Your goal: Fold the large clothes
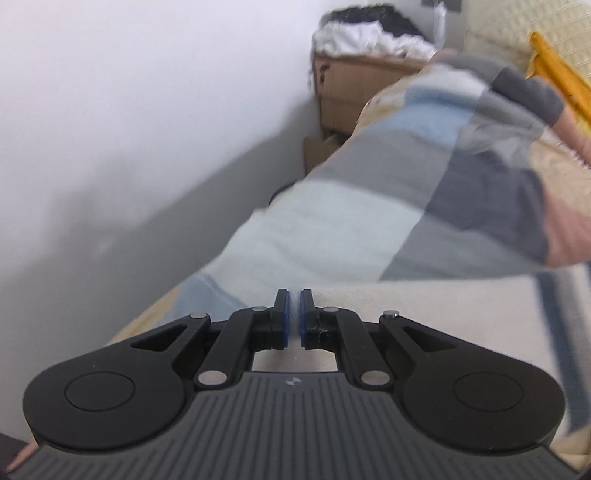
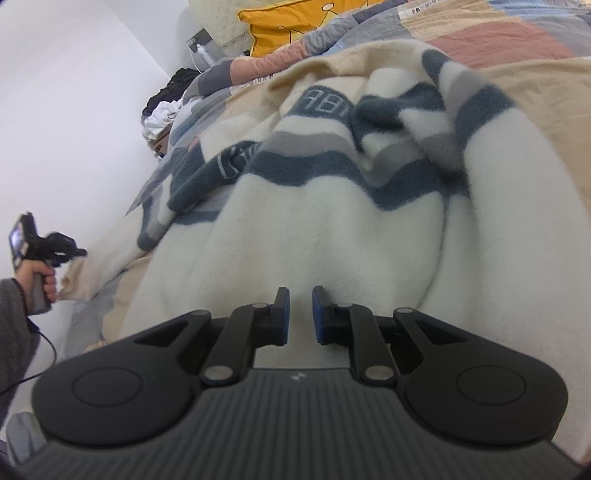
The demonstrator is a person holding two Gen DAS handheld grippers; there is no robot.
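The cream fleece garment [image 2: 332, 229] with dark blue stripes lies crumpled on the patchwork quilt [image 2: 498, 33]. The right gripper [image 2: 299, 314] hangs over its near edge, jaws nearly together with nothing between them. At the quilt's left edge, the left gripper [image 1: 293, 317] is closed, seemingly pinching thin fabric.

Fleece garment [image 2: 332, 229], cream w/ dark blue-grey and pale grey stripes plus lettering in one band; lies rumpled, partly bunched, on patchwork bedcover [image 2: 498, 37]; one edge pulled out twd wall side.
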